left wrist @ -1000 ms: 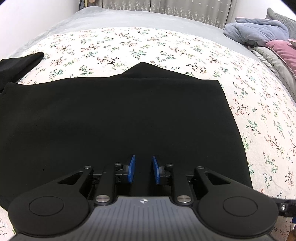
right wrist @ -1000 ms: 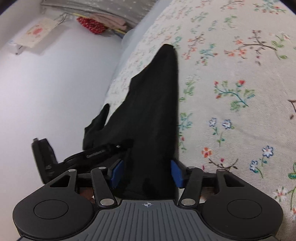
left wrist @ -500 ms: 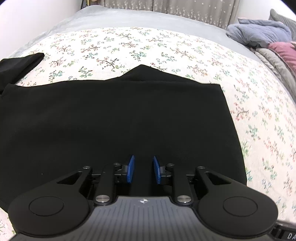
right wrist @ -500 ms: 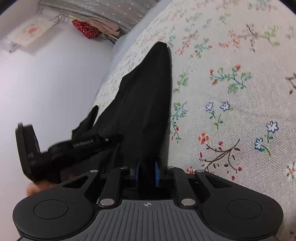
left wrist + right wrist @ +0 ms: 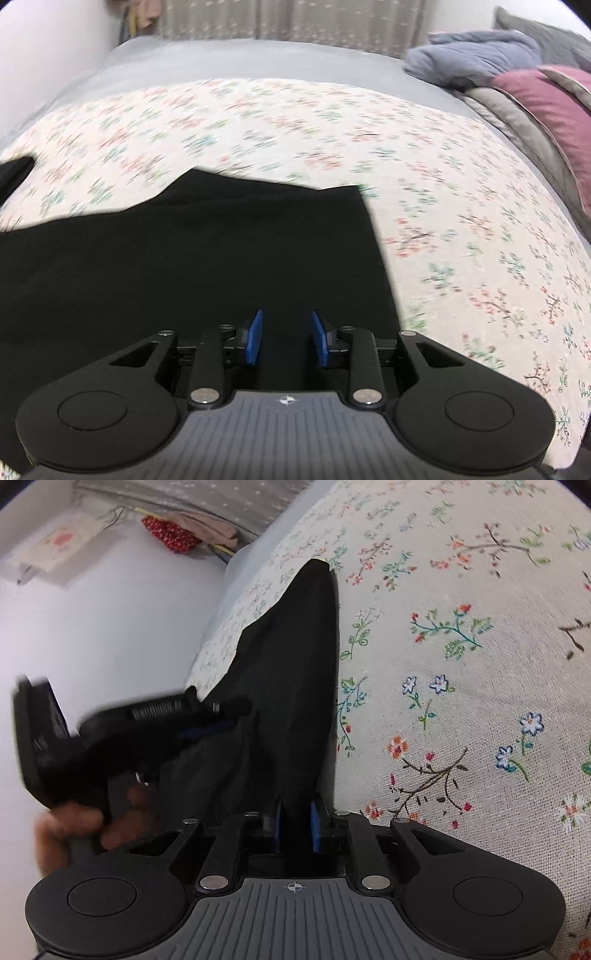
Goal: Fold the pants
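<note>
Black pants (image 5: 184, 258) lie flat on the floral bedsheet (image 5: 461, 221); their right edge ends near the middle of the left wrist view. My left gripper (image 5: 286, 321) hovers over that cloth with its jaws opening, and the blue pads (image 5: 255, 336) press on nothing. In the right wrist view a strip of the pants (image 5: 288, 664) runs away from me along the bed's edge. My right gripper (image 5: 295, 825) is shut on its near end. The left gripper (image 5: 221, 720) shows there too, blurred, held by a hand (image 5: 74, 823) at the left of the strip.
A grey-blue blanket (image 5: 480, 55) and a pink pillow (image 5: 546, 107) are piled at the back right. Bare grey mattress cover (image 5: 240, 59) lies beyond the floral sheet. Left of the bed's edge is white floor (image 5: 92, 627), with a red object (image 5: 166, 535) by the wall.
My right gripper has closed on the near end of the pants strip. My left gripper has shifted toward the pants' right edge, risen a little, and its jaws stand wider.
</note>
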{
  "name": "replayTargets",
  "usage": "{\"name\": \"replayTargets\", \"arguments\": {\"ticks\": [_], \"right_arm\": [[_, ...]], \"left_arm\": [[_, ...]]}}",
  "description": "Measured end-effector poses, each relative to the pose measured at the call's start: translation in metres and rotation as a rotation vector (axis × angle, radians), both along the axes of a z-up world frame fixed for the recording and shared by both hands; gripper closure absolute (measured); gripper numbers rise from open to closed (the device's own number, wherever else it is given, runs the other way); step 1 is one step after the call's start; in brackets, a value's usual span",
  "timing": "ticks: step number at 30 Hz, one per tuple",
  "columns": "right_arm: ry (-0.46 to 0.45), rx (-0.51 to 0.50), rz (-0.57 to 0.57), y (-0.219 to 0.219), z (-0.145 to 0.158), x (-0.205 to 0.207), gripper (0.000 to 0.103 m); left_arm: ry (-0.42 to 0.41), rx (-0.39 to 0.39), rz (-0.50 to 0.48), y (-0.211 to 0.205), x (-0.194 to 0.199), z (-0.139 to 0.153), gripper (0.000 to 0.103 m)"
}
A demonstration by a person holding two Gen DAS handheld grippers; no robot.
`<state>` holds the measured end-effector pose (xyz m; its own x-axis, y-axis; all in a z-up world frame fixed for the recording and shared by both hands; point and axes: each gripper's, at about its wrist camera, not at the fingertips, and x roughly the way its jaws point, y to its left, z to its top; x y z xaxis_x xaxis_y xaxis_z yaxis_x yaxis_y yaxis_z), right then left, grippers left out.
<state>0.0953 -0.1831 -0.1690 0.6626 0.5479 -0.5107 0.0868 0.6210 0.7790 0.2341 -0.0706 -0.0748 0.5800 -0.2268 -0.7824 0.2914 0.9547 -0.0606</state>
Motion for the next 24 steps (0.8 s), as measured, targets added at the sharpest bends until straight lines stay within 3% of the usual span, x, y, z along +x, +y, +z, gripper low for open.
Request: {"name": "replayTargets", "arguments": {"ticks": [5, 10, 11, 13, 15, 17, 19, 21, 24], "right_arm": [[-0.066, -0.122, 0.016, 0.013, 0.015, -0.008, 0.091], [-0.056, -0.1, 0.008, 0.016, 0.012, -0.006, 0.091], [-0.054, -0.094, 0.009, 0.016, 0.013, -0.005, 0.091], [-0.053, -0.09, 0.012, 0.016, 0.011, -0.003, 0.091], [-0.057, -0.095, 0.017, 0.014, 0.011, -0.001, 0.091], [-0.068, -0.116, 0.028, 0.015, 0.014, -0.002, 0.091], [-0.085, -0.153, 0.042, 0.019, 0.021, -0.003, 0.091], [-0.108, -0.175, 0.051, 0.023, 0.027, -0.005, 0.091], [-0.137, -0.198, 0.06, 0.025, 0.035, -0.01, 0.091]], "left_arm": [[-0.02, 0.054, -0.093, -0.042, 0.012, -0.004, 0.044], [-0.013, 0.176, -0.106, -0.082, 0.038, -0.02, 0.026], [-0.009, 0.223, -0.112, -0.092, 0.042, -0.026, 0.024], [-0.067, 0.349, -0.119, -0.109, 0.045, -0.033, 0.005], [-0.132, 0.478, -0.124, -0.125, 0.047, -0.037, 0.004], [-0.135, 0.52, -0.128, -0.132, 0.051, -0.038, 0.017], [-0.122, 0.56, -0.14, -0.138, 0.053, -0.04, 0.064], [-0.117, 0.581, -0.158, -0.141, 0.052, -0.042, 0.078], [-0.116, 0.526, -0.141, -0.133, 0.053, -0.036, 0.083]]}}
